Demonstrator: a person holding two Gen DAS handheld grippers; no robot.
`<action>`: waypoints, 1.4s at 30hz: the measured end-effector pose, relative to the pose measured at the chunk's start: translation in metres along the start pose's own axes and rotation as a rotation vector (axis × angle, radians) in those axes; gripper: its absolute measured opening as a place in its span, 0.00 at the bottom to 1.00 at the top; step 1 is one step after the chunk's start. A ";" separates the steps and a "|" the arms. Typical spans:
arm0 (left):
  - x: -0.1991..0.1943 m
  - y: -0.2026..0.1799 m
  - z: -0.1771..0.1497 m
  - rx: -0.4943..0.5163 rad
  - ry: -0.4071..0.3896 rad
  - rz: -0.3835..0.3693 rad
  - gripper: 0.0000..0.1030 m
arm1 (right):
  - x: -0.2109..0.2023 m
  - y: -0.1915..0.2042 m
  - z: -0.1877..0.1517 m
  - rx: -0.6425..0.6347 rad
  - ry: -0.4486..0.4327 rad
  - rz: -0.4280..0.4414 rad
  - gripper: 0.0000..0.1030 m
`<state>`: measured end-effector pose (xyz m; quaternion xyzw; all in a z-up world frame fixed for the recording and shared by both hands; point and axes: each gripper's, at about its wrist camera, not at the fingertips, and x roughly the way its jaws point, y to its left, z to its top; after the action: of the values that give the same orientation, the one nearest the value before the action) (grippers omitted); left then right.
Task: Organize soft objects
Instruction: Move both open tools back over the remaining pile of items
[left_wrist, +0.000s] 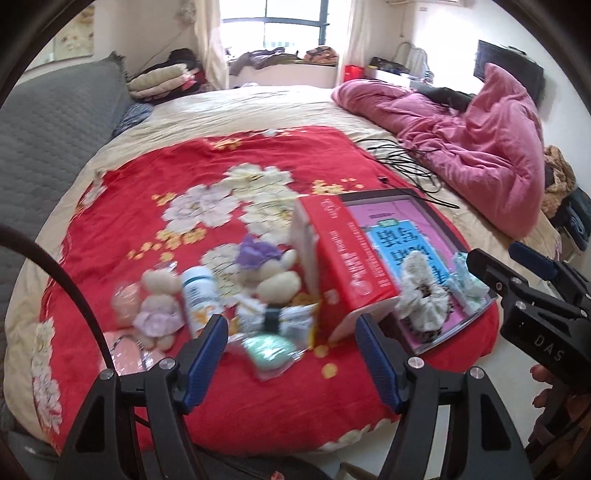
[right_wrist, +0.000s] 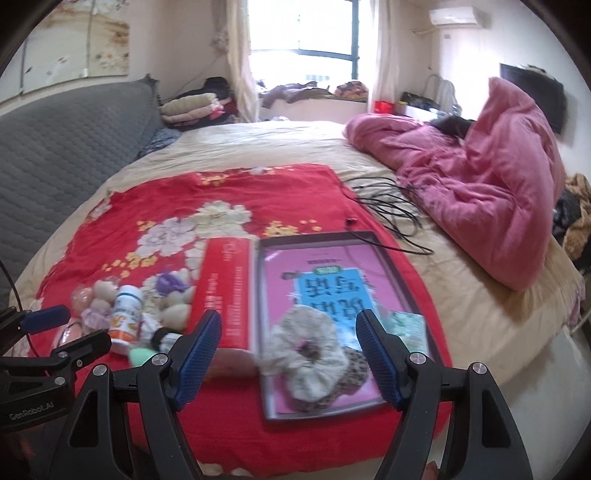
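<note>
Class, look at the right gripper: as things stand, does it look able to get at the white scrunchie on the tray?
Probably yes. The right gripper is open and empty, and the white scrunchie lies uncovered on the tray straight ahead between its fingers, with nothing in between.

Two hand-held grippers hang side by side above the near edge of the bed, both angled downward. The left gripper (left_wrist: 291, 354) has its blue-padded jaws spread wide with nothing between them. The right gripper (right_wrist: 290, 354) is likewise wide apart and empty. Fingers (left_wrist: 545, 384) grasp its handle.
</note>
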<state>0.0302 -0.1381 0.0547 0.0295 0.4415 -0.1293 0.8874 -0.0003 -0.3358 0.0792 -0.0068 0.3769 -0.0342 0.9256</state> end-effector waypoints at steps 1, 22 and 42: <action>-0.002 0.007 -0.002 -0.012 0.002 0.006 0.69 | 0.000 0.009 0.001 -0.015 0.003 0.009 0.74; -0.044 0.141 -0.038 -0.220 -0.025 0.118 0.69 | -0.004 0.128 0.011 -0.147 -0.001 0.149 0.74; -0.022 0.216 -0.068 -0.356 0.056 0.166 0.69 | 0.036 0.160 -0.023 -0.203 0.112 0.189 0.74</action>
<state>0.0198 0.0859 0.0178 -0.0881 0.4782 0.0254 0.8735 0.0188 -0.1781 0.0316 -0.0630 0.4285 0.0912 0.8967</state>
